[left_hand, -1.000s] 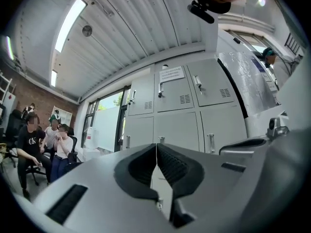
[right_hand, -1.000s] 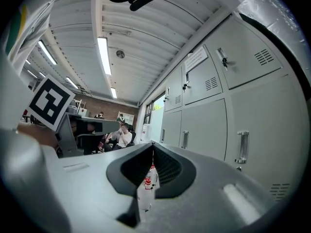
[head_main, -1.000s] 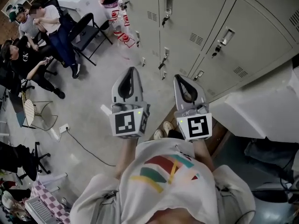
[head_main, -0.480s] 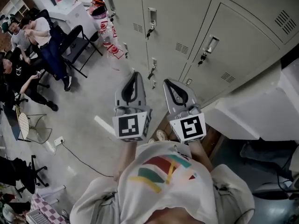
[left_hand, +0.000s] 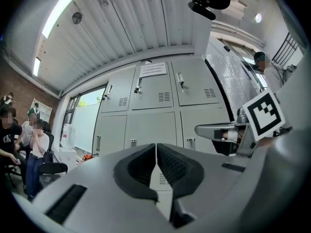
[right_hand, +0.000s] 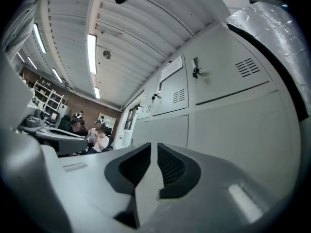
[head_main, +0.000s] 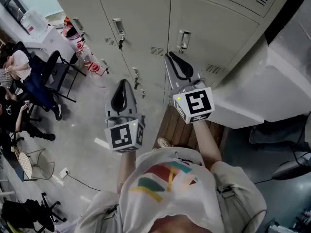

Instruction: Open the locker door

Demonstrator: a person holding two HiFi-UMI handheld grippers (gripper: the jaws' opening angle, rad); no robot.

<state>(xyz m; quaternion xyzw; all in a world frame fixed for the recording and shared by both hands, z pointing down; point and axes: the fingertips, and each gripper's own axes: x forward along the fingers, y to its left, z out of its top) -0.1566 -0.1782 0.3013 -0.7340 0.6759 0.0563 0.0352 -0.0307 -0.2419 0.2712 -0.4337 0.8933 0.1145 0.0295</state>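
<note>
A bank of grey locker doors [head_main: 146,18] fills the top of the head view, each with a small metal handle, such as handle [head_main: 183,39] and handle [head_main: 118,27]. My right gripper [head_main: 170,56] is raised with its tip just below and left of the handle on the nearest door [right_hand: 233,125]. Its jaws have just been opening: a narrow slit shows between the pads [right_hand: 153,147], with nothing in it. My left gripper [head_main: 121,83] hangs lower and further back, shut and empty [left_hand: 156,147]. It faces the lockers [left_hand: 150,127] from a distance.
Seated people [head_main: 19,81] and a black chair [head_main: 60,72] are at the left. Red-and-white items [head_main: 92,64] lie by the locker base. A big white wrapped object [head_main: 272,81] stands close on the right. A wooden board [head_main: 175,125] is at my feet, and a cable [head_main: 73,178] runs across the floor.
Both grippers have moved towards the lockers. The right one has risen and gone ahead of the left, close to a door handle. The head view has swung up onto the doors.
</note>
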